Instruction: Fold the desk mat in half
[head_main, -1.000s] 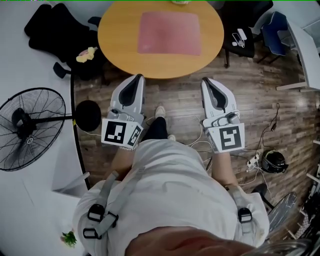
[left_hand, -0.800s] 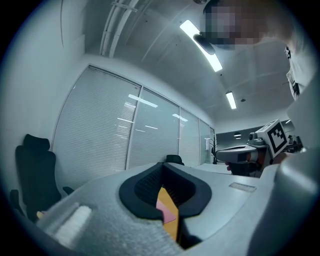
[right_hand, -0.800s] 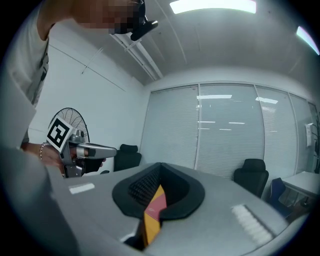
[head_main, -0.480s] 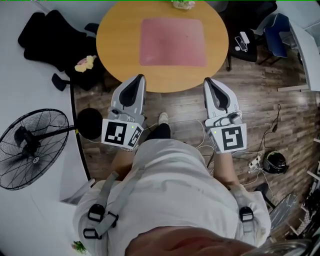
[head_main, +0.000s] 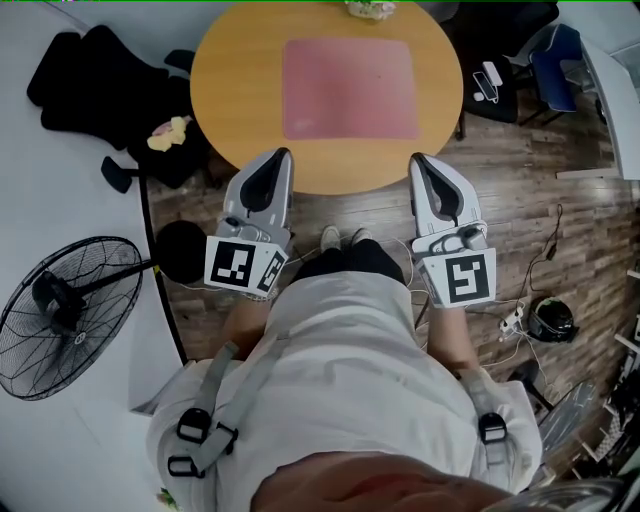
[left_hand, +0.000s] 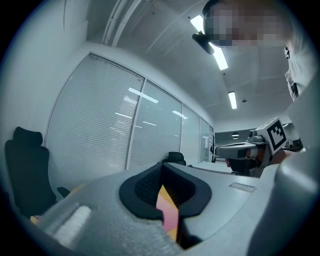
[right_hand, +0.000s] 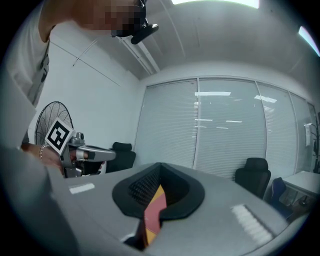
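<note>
— Left gripper (head_main: 271, 157), right gripper (head_main: 421, 161)?
— Shut, both empty, level, side by side; probably lined up for near corners.
— Mat (head_main: 348, 88)?
— Flat, unfolded, upper centre on table (head_main: 228, 80), near tips, untouched.

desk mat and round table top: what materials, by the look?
Desk mat: probably faux leather or PVC sheet; pink, matte, thin, lies flat, no glare. Table: wood-look, likely laminate or veneer; even orange-tan, smooth satin, no grain visible.
</note>
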